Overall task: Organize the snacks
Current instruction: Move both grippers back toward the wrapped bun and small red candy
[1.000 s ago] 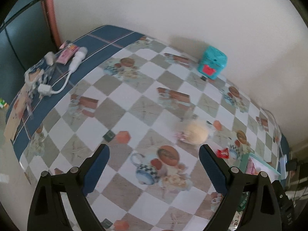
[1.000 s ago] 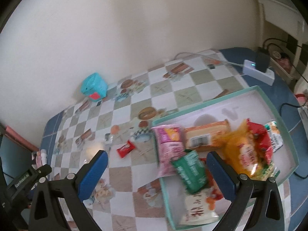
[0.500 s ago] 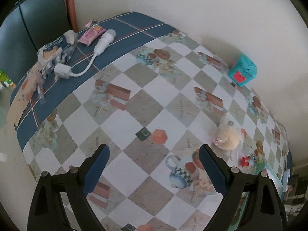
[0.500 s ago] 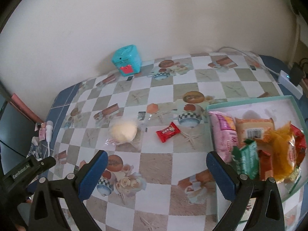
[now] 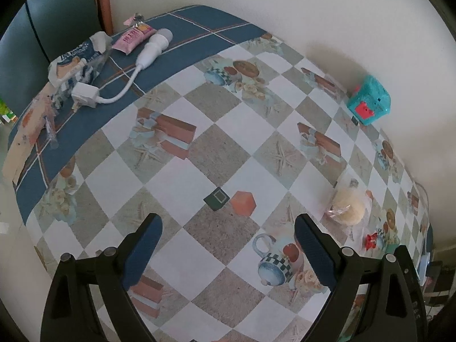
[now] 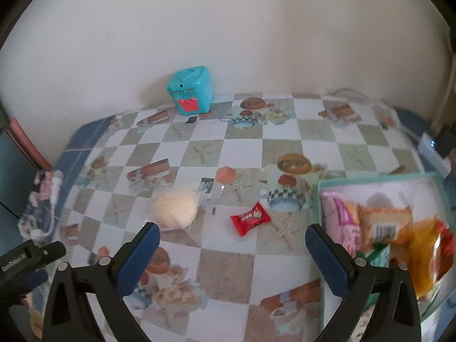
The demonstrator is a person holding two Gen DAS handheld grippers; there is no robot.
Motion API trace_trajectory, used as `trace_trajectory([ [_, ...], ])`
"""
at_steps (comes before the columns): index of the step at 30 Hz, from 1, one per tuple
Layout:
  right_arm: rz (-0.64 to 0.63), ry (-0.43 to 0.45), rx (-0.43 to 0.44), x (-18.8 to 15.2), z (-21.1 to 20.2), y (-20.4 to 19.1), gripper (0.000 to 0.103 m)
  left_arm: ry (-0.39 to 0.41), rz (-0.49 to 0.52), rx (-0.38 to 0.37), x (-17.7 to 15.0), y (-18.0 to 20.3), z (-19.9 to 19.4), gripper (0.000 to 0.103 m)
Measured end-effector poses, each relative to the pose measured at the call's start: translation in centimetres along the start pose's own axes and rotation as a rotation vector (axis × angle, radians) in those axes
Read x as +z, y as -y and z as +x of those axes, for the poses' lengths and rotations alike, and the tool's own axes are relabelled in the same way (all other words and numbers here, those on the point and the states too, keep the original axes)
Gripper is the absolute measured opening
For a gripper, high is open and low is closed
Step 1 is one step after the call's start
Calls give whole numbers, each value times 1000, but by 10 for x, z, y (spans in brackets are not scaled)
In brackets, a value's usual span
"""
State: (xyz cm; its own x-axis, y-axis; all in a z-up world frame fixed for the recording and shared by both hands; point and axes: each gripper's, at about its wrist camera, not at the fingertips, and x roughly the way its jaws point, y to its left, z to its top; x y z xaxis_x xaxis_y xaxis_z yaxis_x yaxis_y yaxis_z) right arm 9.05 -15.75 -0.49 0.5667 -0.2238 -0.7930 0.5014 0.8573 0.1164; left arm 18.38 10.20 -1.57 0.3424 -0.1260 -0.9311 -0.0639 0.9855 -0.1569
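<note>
Step in hand, as judged: approach to the loose snacks. Left gripper (image 5: 228,233) is released, nothing between its jaws, over bare tablecloth (image 5: 176,182). Right gripper (image 6: 232,242) likewise stands wide and empty. Left to right on the cloth: wrapped bun (image 6: 176,210), red candy (image 6: 250,218), then the tray (image 6: 370,178) already holding several packets. Next move calls for lowering over the candy and clenching on it.

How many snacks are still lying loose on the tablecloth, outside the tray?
2. A pale round bun in clear wrap near the table's middle, and a small red candy between it and the tray. Anything below the grippers' view may be hidden.
</note>
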Motion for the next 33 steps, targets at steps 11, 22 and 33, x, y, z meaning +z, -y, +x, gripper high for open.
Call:
trace_trajectory([
  [11, 18, -31, -31, 5, 31, 4, 103, -20, 47, 11, -5, 17, 19, 94],
  [22, 9, -25, -34, 9, 47, -1, 101, 12, 87, 2, 5, 32, 35, 94],
  [33, -19, -37, -18, 8, 67, -5, 91, 60, 93, -4, 19, 41, 42, 94],
])
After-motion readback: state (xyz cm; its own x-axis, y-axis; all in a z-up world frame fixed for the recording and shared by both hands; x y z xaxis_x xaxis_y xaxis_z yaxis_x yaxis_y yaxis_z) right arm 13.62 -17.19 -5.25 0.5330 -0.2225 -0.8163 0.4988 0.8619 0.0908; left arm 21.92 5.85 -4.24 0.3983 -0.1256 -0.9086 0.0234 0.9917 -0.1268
